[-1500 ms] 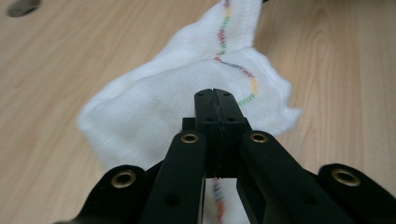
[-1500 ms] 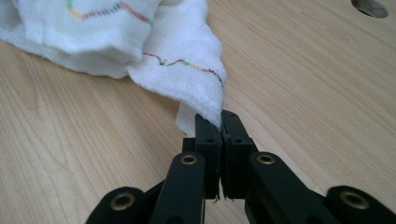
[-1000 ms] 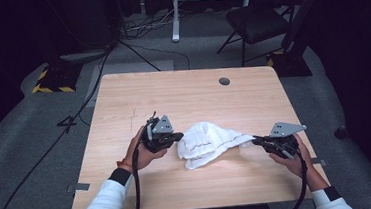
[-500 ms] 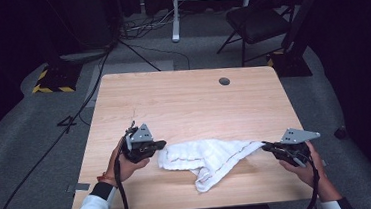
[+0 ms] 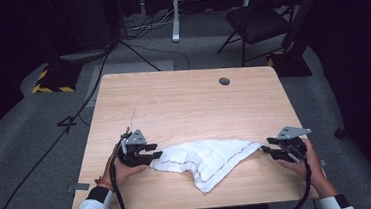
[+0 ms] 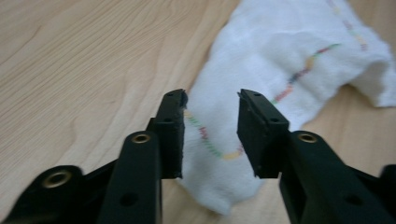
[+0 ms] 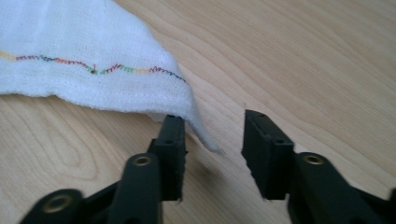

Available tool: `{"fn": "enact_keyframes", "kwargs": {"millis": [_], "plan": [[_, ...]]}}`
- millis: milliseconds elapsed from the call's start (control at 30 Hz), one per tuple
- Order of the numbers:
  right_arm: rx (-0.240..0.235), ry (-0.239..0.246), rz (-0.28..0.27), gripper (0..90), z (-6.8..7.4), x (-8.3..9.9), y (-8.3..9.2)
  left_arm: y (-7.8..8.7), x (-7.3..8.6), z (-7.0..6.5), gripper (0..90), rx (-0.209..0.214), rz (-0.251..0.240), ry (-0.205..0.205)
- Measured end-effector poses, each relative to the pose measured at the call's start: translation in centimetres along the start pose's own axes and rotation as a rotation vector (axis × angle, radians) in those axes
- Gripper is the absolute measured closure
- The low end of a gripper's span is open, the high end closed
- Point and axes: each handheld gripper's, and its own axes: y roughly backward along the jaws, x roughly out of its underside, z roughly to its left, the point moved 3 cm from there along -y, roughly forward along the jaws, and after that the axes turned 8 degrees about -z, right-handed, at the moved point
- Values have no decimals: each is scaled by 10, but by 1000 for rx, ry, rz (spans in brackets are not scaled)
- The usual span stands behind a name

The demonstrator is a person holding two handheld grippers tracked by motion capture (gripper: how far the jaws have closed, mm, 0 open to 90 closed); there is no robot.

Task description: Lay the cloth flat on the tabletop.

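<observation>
A white cloth [image 5: 205,158] with a multicoloured zigzag stitch line is seen spread along the near part of a wooden table [image 5: 183,99], stretched out between the two hand-held grippers, with one corner folded toward the near edge. The left gripper [image 5: 153,155] is held at the cloth's left end; its jaws have just been opening and are seen parted in the left gripper view, where the cloth [image 6: 261,74] lies flat on the table between and beyond them, with no pad pressing on it. The right gripper [image 5: 268,151] is held at the cloth's right tip; its jaws have likewise just been opening and stand apart in the right gripper view, where the pointed corner of the cloth [image 7: 93,60] lies just beside the left-hand jaw, with the gap between the jaws otherwise showing bare wood. A round grommet hole [image 5: 224,81] is seen near the far edge of the table, well apart from the cloth.
</observation>
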Motion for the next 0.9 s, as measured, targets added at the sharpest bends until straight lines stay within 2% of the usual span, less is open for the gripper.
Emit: {"fn": "enact_keyframes", "kwargs": {"millis": [33,67,100,167,233,267,300,333,367,400,433,467,500,600,667,733,800,833,867,900], "plan": [[8,-7,-12,526,-2,-1,5,2,2,-6,526,2,-5,-24],[13,-17,-26,496,-2,-2,8,1,7,-14,496,23,30,-50],[13,-17,-26,496,-2,-2,8,1,7,-14,465,23,30,-50],[17,-22,-50,456,0,-6,16,-2,13,-24,441,22,70,-85],[1,21,-65,424,12,-12,20,-4,18,-29,398,30,88,-88],[1,21,-65,424,12,-12,20,-4,18,-29,380,30,88,-88],[-26,61,-75,409,26,-17,19,-4,19,-29,372,23,94,-87],[-26,61,-75,409,26,-17,19,-5,20,-29,365,15,96,-84],[-67,80,-89,404,38,-21,17,-5,20,-28,361,14,99,-86],[-92,93,-89,399,46,-22,14,-6,21,-26,358,17,91,-70],[-92,93,-89,399,46,-22,14,-6,21,-26,355,17,91,-70],[-155,146,-82,398,68,-25,7,-6,22,-26,354,18,95,-67],[-155,146,-82,398,68,-25,7,-7,23,-25,354,17,96,-65],[-265,185,-84,400,96,-29,-3,-10,25,-22,354,17,108,-51],[-328,224,-86,403,115,-32,-10,-12,26,-22,360,15,118,-55],[-394,253,-83,411,131,-33,-15,-14,28,-21,373,-5,134,-66],[-442,278,-84,415,144,-35,-19,-15,29,-22,393,-16,129,-65],[-487,304,-85,420,157,-36,-24,-15,29,-22,405,-22,131,-74],[-487,304,-85,420,157,-36,-24,-15,29,-22,409,-22,131,-74],[-518,333,-73,425,168,-35,-29,-15,29,-22,428,-26,130,-74]]}}
